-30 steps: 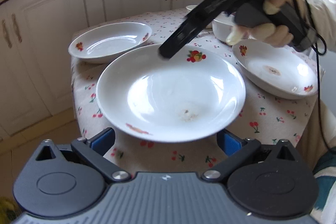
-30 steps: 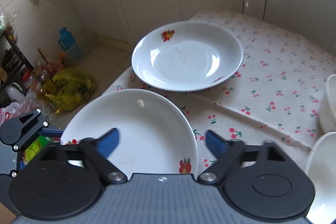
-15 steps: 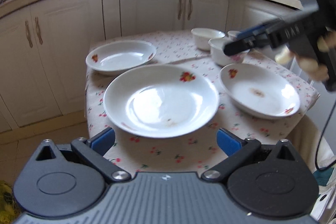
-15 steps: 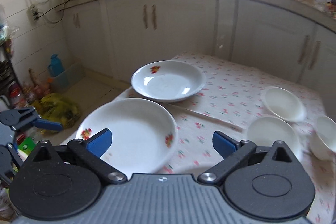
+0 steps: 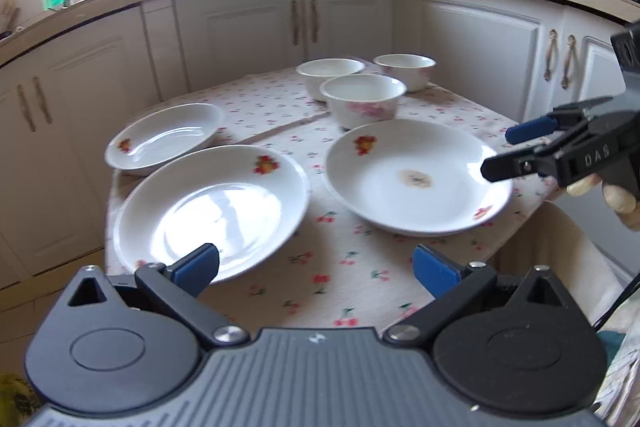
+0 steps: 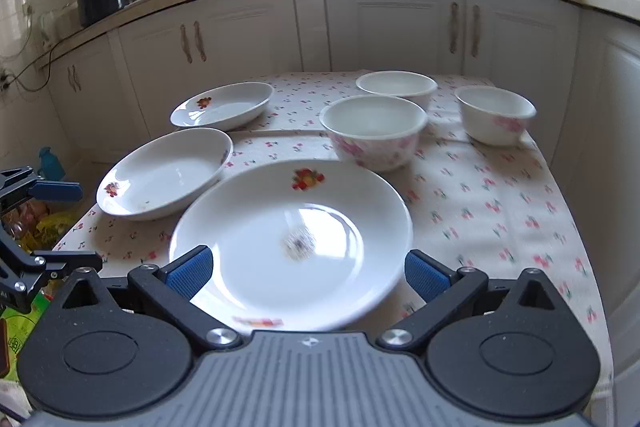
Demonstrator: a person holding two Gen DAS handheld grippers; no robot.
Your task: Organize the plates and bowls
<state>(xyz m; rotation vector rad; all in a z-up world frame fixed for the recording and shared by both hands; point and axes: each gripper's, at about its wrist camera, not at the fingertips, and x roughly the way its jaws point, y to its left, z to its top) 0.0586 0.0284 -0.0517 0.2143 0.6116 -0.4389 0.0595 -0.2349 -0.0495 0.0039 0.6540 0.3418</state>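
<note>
Left wrist view: left gripper (image 5: 316, 265) jaws wide apart, nothing between the pads. The near white ceramic plate with a fruit print (image 5: 212, 211) lies just ahead of the left jaw, its rim overlapping the blue pad in the picture; contact cannot be told. A second white plate with a brown smear at its centre (image 5: 416, 177) sits ahead and right of the jaws; a third, shallower white plate (image 5: 166, 139) lies further ahead, to the left. Three white bowls with pink flowers (image 5: 362, 99) cluster far ahead. All rest apart on the cherry-print cloth table (image 5: 332, 279), unstacked, so sorting looks barely begun. Right gripper (image 5: 496, 151) hovers at the smeared plate's right edge, empty.

Right wrist view: right gripper jaws fully spread, holding nothing; the smeared plate lies straight ahead between them, likely the next pick. The other two plates are ahead-left, the bowls ahead and ahead-right.
</note>
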